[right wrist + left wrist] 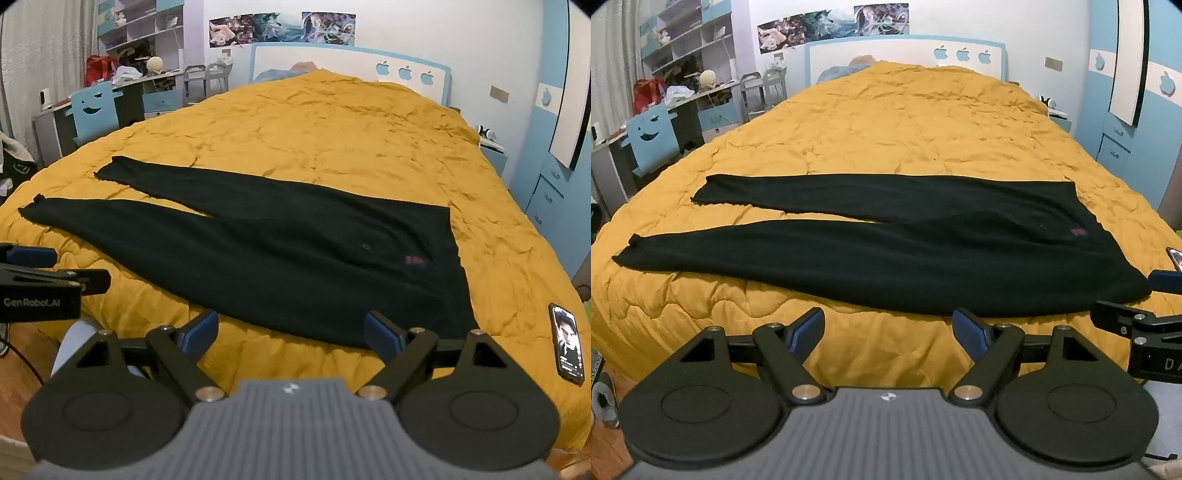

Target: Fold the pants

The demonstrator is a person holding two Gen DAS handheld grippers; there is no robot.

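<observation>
Black pants [905, 243] lie flat across the yellow quilt [905, 122], waist to the right, both legs spread to the left. They also show in the right wrist view [295, 254]. My left gripper [888, 330] is open and empty, just short of the near edge of the lower leg. My right gripper [290, 332] is open and empty, by the near edge of the pants close to the waist corner. The right gripper also shows at the right edge of the left wrist view [1145, 299]; the left gripper shows at the left edge of the right wrist view [55, 273].
A phone [567, 343] lies on the quilt [351, 129] right of the waist. A desk with a blue chair [652, 136] stands left of the bed. A blue wardrobe [1137, 110] stands at the right. A headboard [905, 55] is at the far end.
</observation>
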